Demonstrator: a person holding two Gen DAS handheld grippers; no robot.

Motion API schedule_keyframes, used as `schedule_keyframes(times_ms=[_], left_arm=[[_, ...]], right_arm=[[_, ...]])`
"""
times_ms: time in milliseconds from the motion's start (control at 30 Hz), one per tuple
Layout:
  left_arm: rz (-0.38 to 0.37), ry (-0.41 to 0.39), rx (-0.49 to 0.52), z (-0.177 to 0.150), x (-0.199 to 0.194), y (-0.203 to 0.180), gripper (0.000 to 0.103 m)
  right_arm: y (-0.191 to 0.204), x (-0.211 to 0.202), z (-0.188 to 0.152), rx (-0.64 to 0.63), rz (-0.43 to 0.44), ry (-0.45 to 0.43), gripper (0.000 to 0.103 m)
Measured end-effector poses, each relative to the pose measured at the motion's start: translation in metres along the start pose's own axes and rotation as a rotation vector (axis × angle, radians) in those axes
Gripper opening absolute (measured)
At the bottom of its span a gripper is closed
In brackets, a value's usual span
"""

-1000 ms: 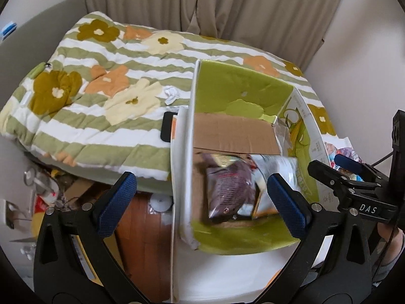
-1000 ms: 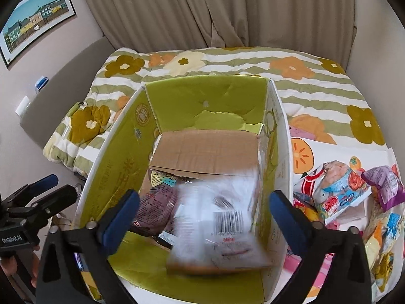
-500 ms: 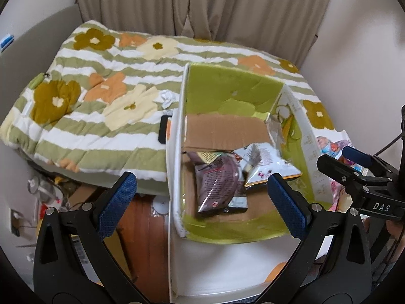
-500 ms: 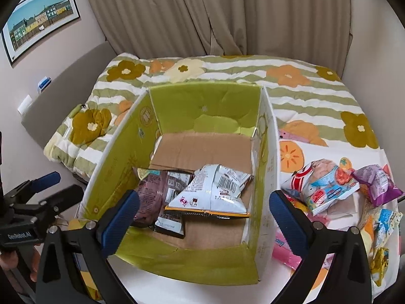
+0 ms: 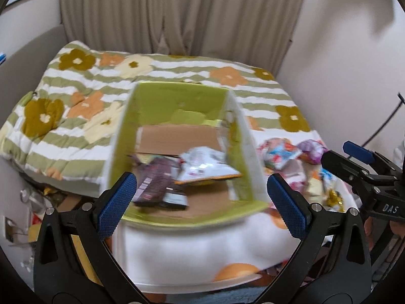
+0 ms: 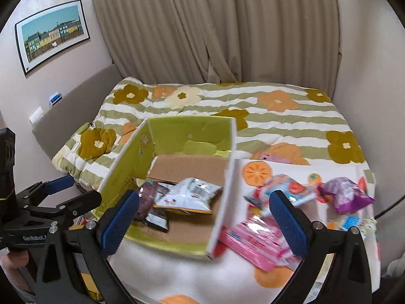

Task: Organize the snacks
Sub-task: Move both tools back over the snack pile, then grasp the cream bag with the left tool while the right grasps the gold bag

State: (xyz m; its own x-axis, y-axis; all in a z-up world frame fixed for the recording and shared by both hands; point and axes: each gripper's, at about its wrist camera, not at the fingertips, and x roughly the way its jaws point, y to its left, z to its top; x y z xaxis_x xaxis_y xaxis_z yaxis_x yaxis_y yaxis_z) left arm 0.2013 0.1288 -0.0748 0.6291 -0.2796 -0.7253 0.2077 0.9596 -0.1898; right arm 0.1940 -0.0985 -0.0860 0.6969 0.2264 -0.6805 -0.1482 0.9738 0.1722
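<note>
A green-lined cardboard box (image 5: 174,103) (image 6: 189,133) stands open on the bed. Inside lie a white snack bag (image 5: 205,164) (image 6: 189,195) and a dark purple bag (image 5: 154,179) (image 6: 145,197). Loose snacks lie right of the box: a pink pack (image 6: 255,238), a red-and-blue bag (image 6: 286,190) (image 5: 281,152) and a purple bag (image 6: 346,197) (image 5: 312,149). My left gripper (image 5: 202,205) is open and empty, in front of the box. My right gripper (image 6: 202,220) is open and empty, over the box's right wall and the pink pack.
A floral striped quilt (image 5: 83,96) (image 6: 278,116) covers the bed behind the box. Beige curtains (image 6: 215,30) hang at the back and a framed picture (image 6: 50,35) is on the left wall. Clutter lies on the floor (image 5: 33,202) at the bed's left.
The white bag dropped from my right gripper into the box and now lies still. Both grippers have pulled back and risen; the right one has swung toward the loose snacks.
</note>
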Motion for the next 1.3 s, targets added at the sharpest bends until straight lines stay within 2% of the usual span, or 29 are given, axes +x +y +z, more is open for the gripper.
schedule_keyframes(times_ms=[300, 633, 900, 1133, 1300], left_arm=[[-0.085, 0.015, 0.032, -0.033, 0.0, -0.101, 0.102], [-0.137, 0.048, 0.03, -0.07, 0.016, -0.189, 0.102], [-0.208, 0.153, 0.037, -0.09, 0.063, -0.23, 0.102], [-0.309, 0.259, 0.006, -0.096, 0.13, -0.242, 0.1], [-0.333, 0.31, -0.02, -0.1, 0.17, -0.245, 0.099]], right_arm=[[-0.077, -0.062, -0.028, 0.001, -0.128, -0.025, 0.102], [-0.169, -0.102, -0.074, 0.037, -0.163, 0.006, 0.102], [-0.221, -0.096, -0.107, 0.088, -0.162, 0.074, 0.102], [-0.241, -0.066, -0.138, 0.139, -0.175, 0.138, 0.102], [-0.249, -0.041, -0.154, 0.144, -0.175, 0.204, 0.102]])
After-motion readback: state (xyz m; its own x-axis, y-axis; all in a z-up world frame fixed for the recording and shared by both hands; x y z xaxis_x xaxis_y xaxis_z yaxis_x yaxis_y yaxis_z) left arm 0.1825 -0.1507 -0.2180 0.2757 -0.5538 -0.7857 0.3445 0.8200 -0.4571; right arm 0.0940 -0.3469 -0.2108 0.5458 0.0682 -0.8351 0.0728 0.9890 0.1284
